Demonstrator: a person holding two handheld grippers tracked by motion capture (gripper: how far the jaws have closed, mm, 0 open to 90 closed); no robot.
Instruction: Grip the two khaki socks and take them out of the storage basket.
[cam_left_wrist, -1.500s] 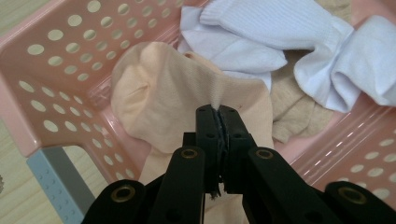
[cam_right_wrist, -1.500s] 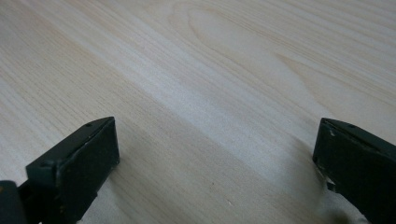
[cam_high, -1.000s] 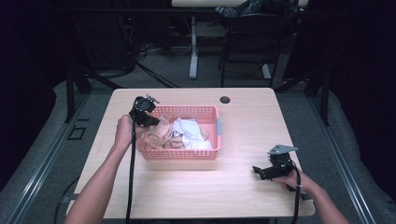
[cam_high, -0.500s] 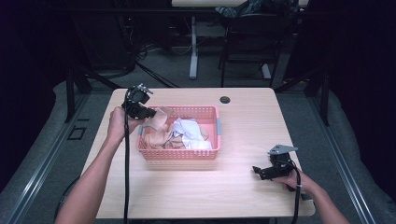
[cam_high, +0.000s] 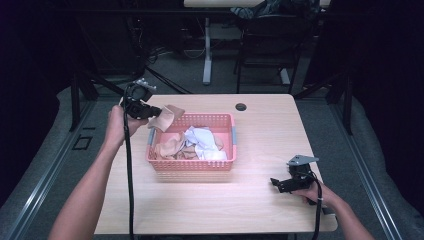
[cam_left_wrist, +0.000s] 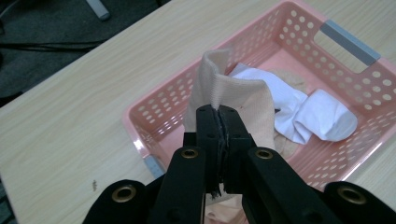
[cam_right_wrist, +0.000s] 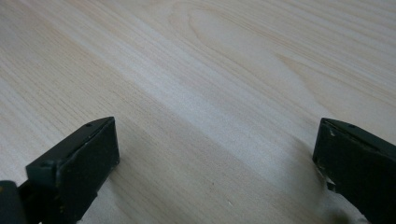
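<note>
Above the pink perforated plastic basket, my left hand-held gripper pinches a beige ribbed sock by its cuff, lifted over the near-left corner. Soft white socks lie crumpled inside. On the pale wood-grain counter, my right hand-held gripper rests with jaws spread wide, holding nothing.

Left gripper lifted up and back off the basket, toward the far left table corner. Tan sock (pinched tight in the jaws) pulled clear of the pile, now dangling over the rim.
</note>
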